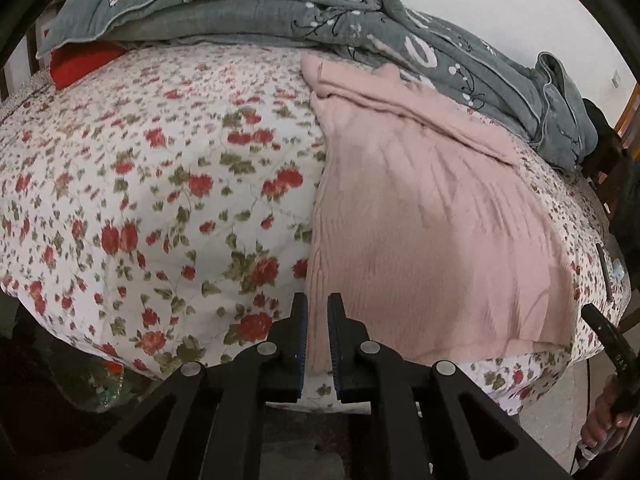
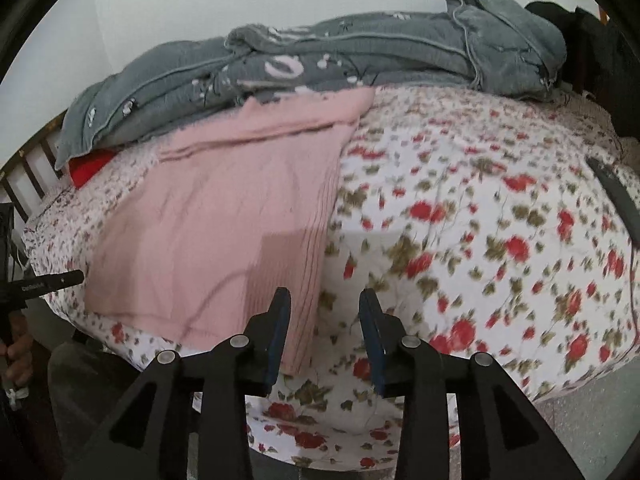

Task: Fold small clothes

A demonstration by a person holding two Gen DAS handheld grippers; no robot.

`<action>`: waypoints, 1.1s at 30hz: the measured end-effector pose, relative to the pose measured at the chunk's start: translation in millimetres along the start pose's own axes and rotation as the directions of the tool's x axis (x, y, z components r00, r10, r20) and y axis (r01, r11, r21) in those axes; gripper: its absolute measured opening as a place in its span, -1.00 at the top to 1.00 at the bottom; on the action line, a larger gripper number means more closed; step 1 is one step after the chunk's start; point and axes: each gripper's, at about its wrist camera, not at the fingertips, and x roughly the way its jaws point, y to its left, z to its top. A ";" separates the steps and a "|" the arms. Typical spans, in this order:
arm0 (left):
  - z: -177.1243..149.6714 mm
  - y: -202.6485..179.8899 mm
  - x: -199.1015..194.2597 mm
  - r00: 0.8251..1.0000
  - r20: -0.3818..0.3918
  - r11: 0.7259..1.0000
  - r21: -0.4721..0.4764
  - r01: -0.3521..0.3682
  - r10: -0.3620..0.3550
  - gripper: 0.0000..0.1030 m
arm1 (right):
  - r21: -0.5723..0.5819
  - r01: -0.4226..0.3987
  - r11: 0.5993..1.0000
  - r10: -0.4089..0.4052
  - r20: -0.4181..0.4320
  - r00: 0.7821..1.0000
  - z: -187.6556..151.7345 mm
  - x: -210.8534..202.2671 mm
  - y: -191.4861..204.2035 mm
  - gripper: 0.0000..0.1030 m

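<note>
A pink knitted garment [image 1: 432,220] lies flat on the flowered bed cover [image 1: 160,184], with a folded part at its far end. It also shows in the right wrist view [image 2: 224,216]. My left gripper [image 1: 318,304] hovers over the garment's near left corner, its jaws a narrow gap apart with nothing clearly between them. My right gripper [image 2: 325,300] is open and empty above the garment's near right corner. The right gripper also shows at the right edge of the left wrist view [image 1: 608,336], and the left gripper at the left edge of the right wrist view [image 2: 44,282].
A rumpled grey quilt [image 1: 280,12] lies along the far side of the bed, with a red item [image 1: 80,62] under its left end. A dark flat object [image 2: 614,196] lies on the cover at the right. A wooden bed frame [image 2: 28,172] stands at the left.
</note>
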 end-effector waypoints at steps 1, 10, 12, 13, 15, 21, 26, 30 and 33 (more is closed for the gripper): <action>3.4 -1.2 -2.3 1.000 0.007 1.000 0.001 -0.001 0.001 0.77 | -0.005 0.002 1.000 -0.002 0.005 1.000 3.4 -1.7 -0.2 0.19; 57.1 -20.6 -10.3 0.993 0.117 1.000 0.021 0.013 -0.015 -0.13 | -0.032 0.029 0.999 -0.026 0.092 0.995 74.1 4.2 -6.7 -0.02; 76.0 -23.8 -2.8 0.991 0.135 1.000 0.013 0.022 -0.024 -0.13 | -0.028 0.036 0.999 -0.033 0.100 0.994 94.3 14.1 -8.5 -0.02; 83.7 -25.5 0.6 0.990 0.141 1.000 0.012 0.025 -0.027 -0.13 | -0.028 0.035 0.999 -0.032 0.109 0.994 108.4 21.6 -9.3 -0.02; 104.3 -28.2 11.3 0.987 0.158 1.000 0.010 0.022 -0.023 -0.13 | -0.031 0.040 0.999 -0.036 0.119 0.992 126.3 31.9 -9.8 -0.02; 165.7 -26.9 55.0 0.984 0.176 0.999 -0.019 0.030 -0.027 -0.13 | -0.032 0.060 0.998 -0.055 0.137 0.989 186.8 86.6 -9.8 -0.07; 206.4 -26.2 96.4 0.985 0.175 1.000 -0.023 0.003 0.001 -0.13 | -0.024 0.066 0.997 -0.063 0.124 0.990 223.8 139.4 -10.9 -0.07; 229.8 -19.9 128.7 0.987 0.157 0.999 -0.033 -0.020 0.025 -0.13 | -0.048 0.092 0.995 -0.085 0.133 0.987 249.5 175.4 -9.1 -0.07; 241.2 -17.4 147.6 0.988 0.146 0.999 -0.028 -0.037 0.041 -0.13 | -0.061 0.101 0.993 -0.092 0.136 0.986 258.8 195.9 -9.4 -0.07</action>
